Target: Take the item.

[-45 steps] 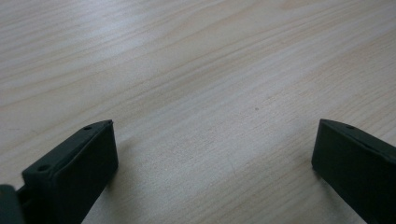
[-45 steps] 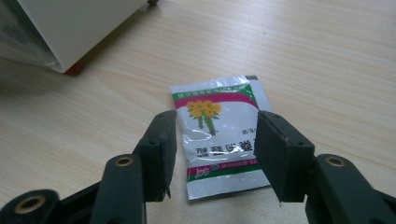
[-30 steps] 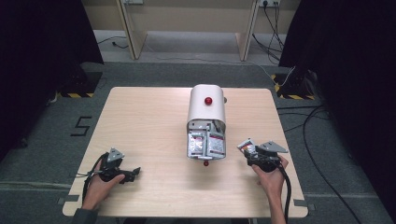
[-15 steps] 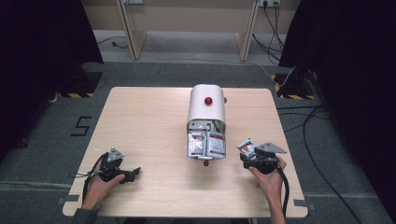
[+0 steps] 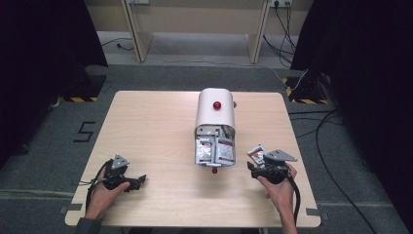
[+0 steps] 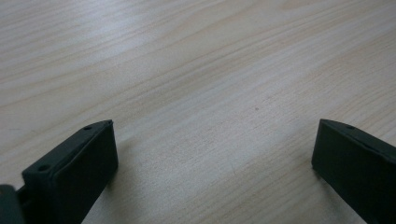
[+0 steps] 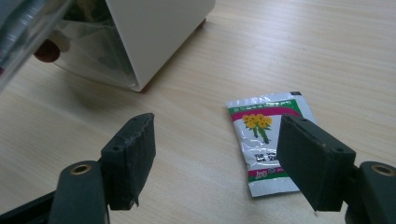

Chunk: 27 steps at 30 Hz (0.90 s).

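While both grippers are rested low on the bench (image 5: 146, 126), the work in hand is read as the handling of a sachet (image 7: 268, 140) beside a white dispenser (image 5: 215, 114). The sachet is seen flat on the bench just ahead of the right gripper (image 7: 229, 156), lying toward the right-hand jaw, which overlaps its near right corner in the right gripper view. Its long axis is set roughly along the line in which the jaws point, tilted slightly toward the left at the far end. The jaws of the right gripper have just been opening and are held wide apart; nothing is pressed between them, and the sachet is judged to be released rather than gripped. In the high view the sachet (image 5: 256, 154) is found just beyond the right gripper (image 5: 256, 169), between it and the dispenser's open front, where more sachets are stacked.

The left gripper (image 5: 139, 181) is kept well apart from the sachet, on the far side of the dispenser; its jaws are also spread, with bare bench between them. The right hand is therefore judged the nearer one, and any coming grasp would call for the jaws to be shifted toward their right-hand side, so that the sachet is centred across its short width.
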Available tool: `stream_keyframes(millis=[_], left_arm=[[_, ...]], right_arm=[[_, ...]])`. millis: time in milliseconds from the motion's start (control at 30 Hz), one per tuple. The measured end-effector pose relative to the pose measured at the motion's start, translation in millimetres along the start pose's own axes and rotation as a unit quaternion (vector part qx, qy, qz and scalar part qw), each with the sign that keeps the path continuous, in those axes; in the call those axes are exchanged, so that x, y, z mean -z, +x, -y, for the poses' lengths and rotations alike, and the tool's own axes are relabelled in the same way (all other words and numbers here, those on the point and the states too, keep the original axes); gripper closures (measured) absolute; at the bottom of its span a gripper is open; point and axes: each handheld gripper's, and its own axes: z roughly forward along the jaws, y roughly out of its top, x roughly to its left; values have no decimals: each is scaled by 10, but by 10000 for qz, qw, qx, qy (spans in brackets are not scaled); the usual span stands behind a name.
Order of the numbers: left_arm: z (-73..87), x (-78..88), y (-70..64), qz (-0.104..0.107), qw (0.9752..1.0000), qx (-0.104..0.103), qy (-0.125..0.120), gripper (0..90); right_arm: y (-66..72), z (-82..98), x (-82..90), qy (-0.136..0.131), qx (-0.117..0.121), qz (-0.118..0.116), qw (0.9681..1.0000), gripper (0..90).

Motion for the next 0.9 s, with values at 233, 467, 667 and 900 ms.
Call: stream_keyframes(millis=[233, 467, 667, 900], left_arm=[[0, 0, 0, 0, 10000, -1, 0, 0], [0, 0, 0, 1, 10000, 0, 0, 0], [0, 0, 0, 0, 10000, 0, -1, 0], [0, 0, 0, -1, 10000, 0, -1, 0]], right_arm=[[46, 22, 80, -36, 85, -47, 9999, 290], [71, 91, 143, -86, 129, -82, 9998, 291], [126, 135, 151, -118, 189, -133, 9997, 291], [177, 164, 166, -149, 250, -173, 9994, 291]])
